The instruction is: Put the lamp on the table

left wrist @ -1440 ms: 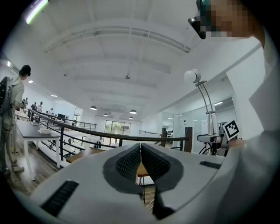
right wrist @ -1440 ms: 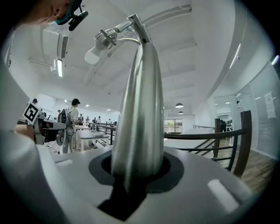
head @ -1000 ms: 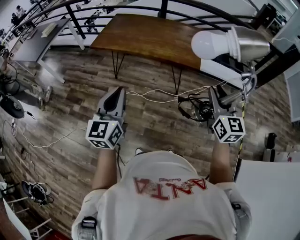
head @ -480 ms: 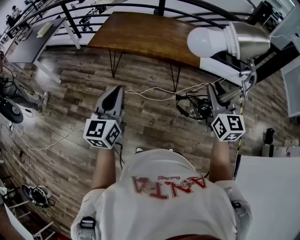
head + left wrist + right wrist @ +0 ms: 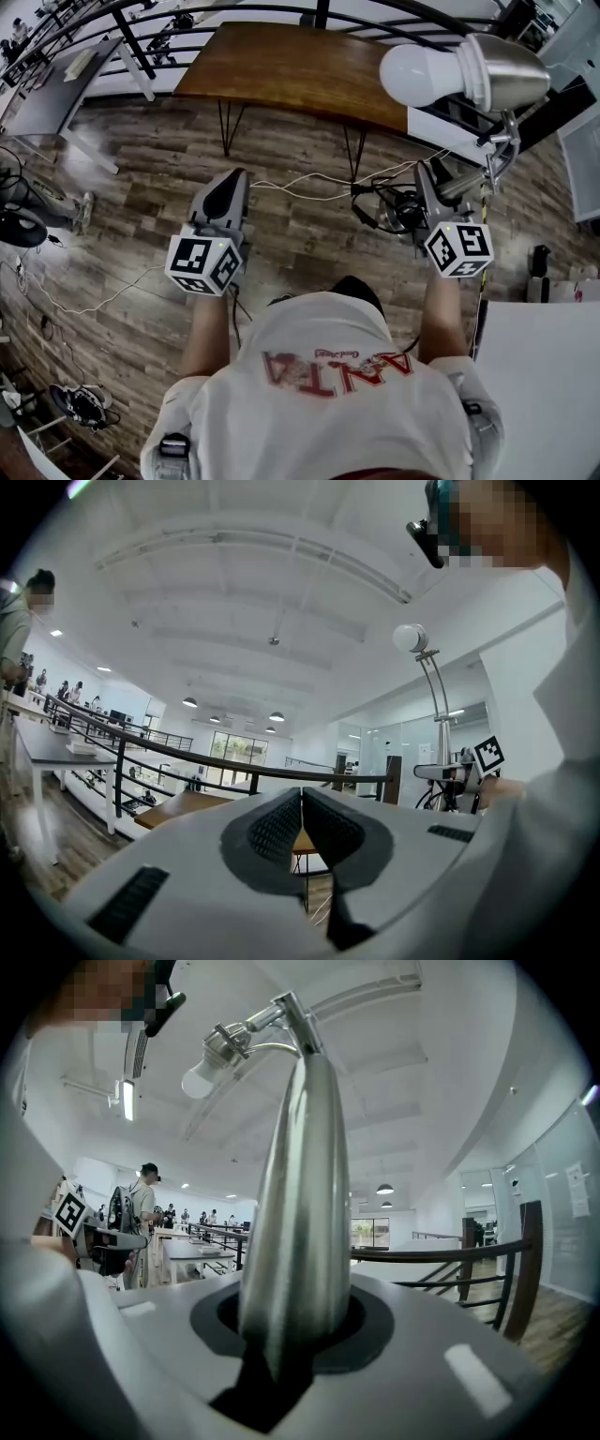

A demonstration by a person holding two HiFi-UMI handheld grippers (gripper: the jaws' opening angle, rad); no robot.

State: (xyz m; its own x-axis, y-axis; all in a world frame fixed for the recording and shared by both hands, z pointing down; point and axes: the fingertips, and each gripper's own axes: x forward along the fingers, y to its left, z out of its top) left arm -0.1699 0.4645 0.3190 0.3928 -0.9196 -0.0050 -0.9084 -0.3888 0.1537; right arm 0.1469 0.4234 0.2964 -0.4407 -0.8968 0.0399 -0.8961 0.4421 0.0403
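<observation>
Silver metal lamp (image 5: 514,73) with a round white bulb (image 5: 418,75) is in the air, off the brown wooden tabletop (image 5: 291,70), its head seen against the tabletop's right end. The right claw (image 5: 429,184) pinches the lamp's smooth tapered stem (image 5: 298,1213), which stands up between its jaws. The left claw (image 5: 233,180) is pressed together and empty, on the near side of the tabletop, over the plank floor (image 5: 141,178).
</observation>
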